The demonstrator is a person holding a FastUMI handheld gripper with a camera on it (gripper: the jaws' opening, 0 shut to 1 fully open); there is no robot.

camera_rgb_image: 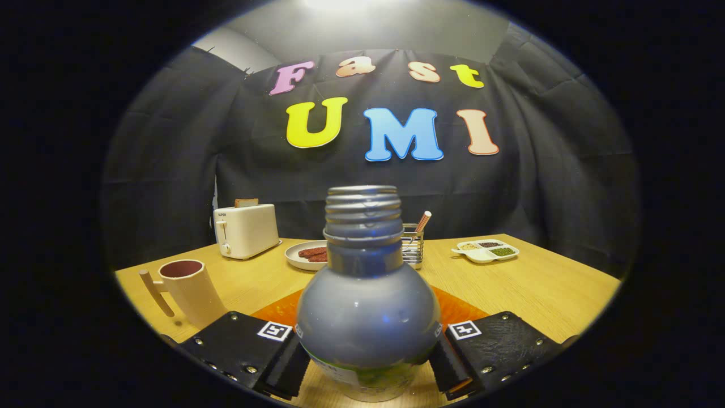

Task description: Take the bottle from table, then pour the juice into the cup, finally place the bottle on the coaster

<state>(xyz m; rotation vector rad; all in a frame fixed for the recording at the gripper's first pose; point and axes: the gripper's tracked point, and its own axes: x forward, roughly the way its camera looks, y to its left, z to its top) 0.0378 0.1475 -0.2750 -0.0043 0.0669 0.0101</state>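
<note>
Table [544, 283]: a wide wooden top, pale grain, carrying everything here.
Bottle [367, 306]: right up front, upright, cap off and neck threads bare, its rounded grey body sitting between the 2 fingers; whether its base touches the table, I cannot tell.
Gripper [368, 362]: narrowed onto the bottle, 1 finger pressed against each side of its lower body, so it has the bottle held.
Coaster [453, 309]: an orange mat flat on the table just behind the bottle, peeking out on both sides of it.
Cup [190, 289]: a cream mug with a dark inside, off to the left of the fingers, handle sticking out to its left, standing apart from the bottle.
Toaster [244, 229]: white, farther back on the left, a slice of toast [246, 202] poking out of the slot.
Plate [294, 258]: white, behind the bottle, reddish pieces of food on it.
Wire holder [413, 246]: beside the bottle's neck from here, a stick leaning out of it.
Divided dish [485, 251]: white, far right, small heaps in its compartments.
</note>
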